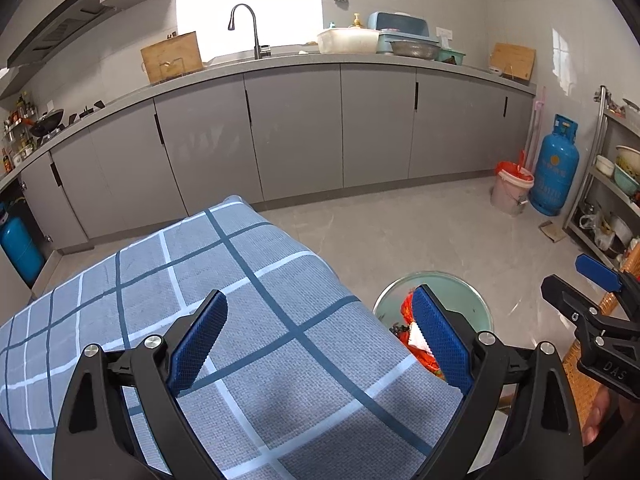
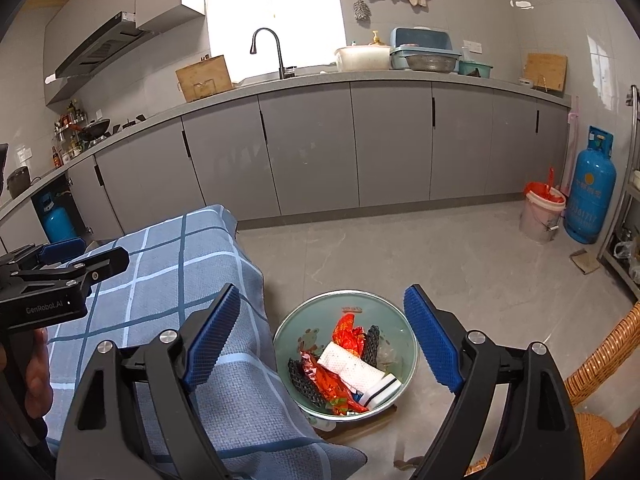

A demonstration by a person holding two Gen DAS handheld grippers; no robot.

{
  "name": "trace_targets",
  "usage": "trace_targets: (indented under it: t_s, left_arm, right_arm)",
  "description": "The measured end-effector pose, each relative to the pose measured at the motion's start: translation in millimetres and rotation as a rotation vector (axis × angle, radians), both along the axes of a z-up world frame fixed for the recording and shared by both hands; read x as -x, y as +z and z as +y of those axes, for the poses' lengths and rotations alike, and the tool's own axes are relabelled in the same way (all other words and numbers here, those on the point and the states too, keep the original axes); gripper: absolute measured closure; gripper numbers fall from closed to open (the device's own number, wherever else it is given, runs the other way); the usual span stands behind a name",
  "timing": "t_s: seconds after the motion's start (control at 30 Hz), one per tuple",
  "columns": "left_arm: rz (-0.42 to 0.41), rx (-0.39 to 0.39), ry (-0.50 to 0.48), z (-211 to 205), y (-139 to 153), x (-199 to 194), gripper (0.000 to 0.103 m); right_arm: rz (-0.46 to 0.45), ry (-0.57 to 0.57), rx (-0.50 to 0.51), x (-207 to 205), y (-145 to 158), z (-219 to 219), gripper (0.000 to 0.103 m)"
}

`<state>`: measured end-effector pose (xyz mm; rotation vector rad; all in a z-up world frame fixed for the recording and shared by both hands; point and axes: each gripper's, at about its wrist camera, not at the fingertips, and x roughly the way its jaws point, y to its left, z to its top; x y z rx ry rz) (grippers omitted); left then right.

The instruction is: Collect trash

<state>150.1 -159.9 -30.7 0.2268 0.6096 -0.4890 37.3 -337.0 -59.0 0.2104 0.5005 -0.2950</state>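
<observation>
Both tools stand wide and empty: our left gripper hovers above the checked tablecloth, our right gripper hangs over the green bin on the floor beside the table, nothing between either pair of ribbed blue pads

We judge the collecting nearly done, since the cloth shows bare and the trash sits in the bin. To finish well, we should scan the woven cloth for scraps before pulling away, keeping clear of its draped edge

Inside lie crinkled red foil wrappers, a soft white paper towel, black foam netting and a white sponge block
</observation>
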Motion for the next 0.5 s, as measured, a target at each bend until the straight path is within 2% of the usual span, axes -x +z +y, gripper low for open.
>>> trace_targets:
  t_s: [0.5]
  left_arm:
    - [0.0, -0.005, 0.004, 1.6, -0.6, -0.8, 0.011]
  right_arm:
    - [0.005, 0.003, 0.0, -2.6, -0.9, 2.1, 0.019]
